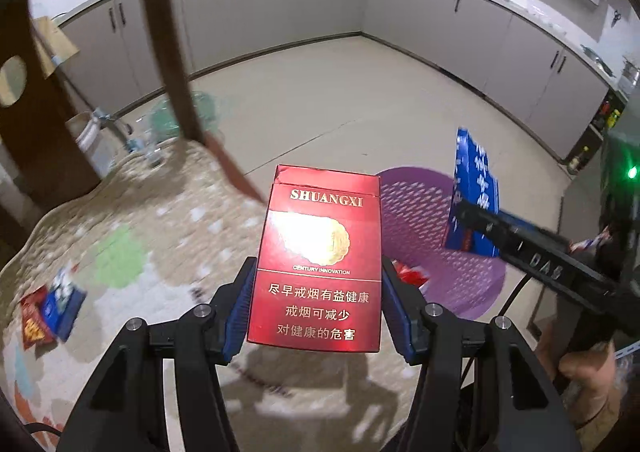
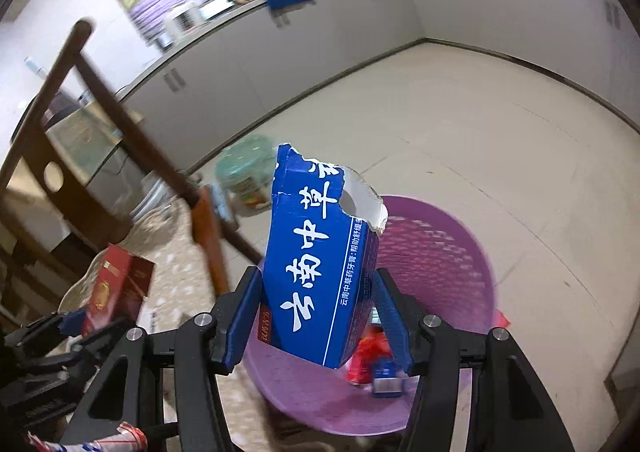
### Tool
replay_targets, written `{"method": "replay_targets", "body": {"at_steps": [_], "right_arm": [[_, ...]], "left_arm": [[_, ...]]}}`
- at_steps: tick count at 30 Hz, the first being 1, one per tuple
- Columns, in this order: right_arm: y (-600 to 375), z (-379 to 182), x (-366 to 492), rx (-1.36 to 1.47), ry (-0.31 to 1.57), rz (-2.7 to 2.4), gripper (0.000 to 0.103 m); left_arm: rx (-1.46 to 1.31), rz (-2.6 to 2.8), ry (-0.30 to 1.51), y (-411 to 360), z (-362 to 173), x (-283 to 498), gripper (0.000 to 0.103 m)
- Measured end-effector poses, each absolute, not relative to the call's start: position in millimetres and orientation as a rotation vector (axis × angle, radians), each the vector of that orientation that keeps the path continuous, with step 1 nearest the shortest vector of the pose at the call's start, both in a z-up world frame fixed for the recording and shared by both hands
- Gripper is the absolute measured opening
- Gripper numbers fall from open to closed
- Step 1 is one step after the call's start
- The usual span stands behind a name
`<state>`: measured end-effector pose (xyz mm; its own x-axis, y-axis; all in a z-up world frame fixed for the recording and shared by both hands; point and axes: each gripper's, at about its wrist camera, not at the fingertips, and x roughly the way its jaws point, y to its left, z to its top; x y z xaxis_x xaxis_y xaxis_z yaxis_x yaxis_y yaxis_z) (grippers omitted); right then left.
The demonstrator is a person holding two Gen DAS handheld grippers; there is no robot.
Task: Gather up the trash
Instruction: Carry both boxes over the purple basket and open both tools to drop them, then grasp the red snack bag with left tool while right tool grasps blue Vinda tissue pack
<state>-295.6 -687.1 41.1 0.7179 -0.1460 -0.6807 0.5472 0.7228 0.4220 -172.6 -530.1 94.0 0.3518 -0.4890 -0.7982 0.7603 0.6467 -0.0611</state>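
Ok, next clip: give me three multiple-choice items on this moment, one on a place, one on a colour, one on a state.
1. Where is the purple basket?
A. On the kitchen counter
B. On the floor, beside the table
C. On the chair

2. What colour is the box held by the left gripper?
A. Red
B. Green
C. White

3. What state is the blue box in the right gripper in?
A. Sealed and whole
B. Crushed flat
C. Torn open at its top

Answers:
1 B: the basket stands on pale floor next to the table with its patterned cloth.
2 A: the cigarette box between the pads is red with gold print.
3 C: its upper edge is ragged, showing the white inside.
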Motion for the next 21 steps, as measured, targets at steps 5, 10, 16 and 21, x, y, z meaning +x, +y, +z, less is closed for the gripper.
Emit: {"method": "replay_targets", "body": {"at_steps": [5,10,16,21], "right_arm": [[-710,28,-309,0.715,0.68,-0.48,0.061],[-714,24,-310,0.712,0.698,-0.49,0.061],[-718,23,-305,0.723,0.704,-0.511,0.075],[-715,26,-302,0.694,0.698,-0.535,0.078]], "left_arm": [[0.331,-0.874,0.926,-556,88,-174,0.057],[0.332,-0.915,0.956,-578,80,-175,0.057],[0.293,-0.936,0.958,-579,82,-170,0.063],[0.272,-0.926,0.946,-565,90,-168,0.067]]}}
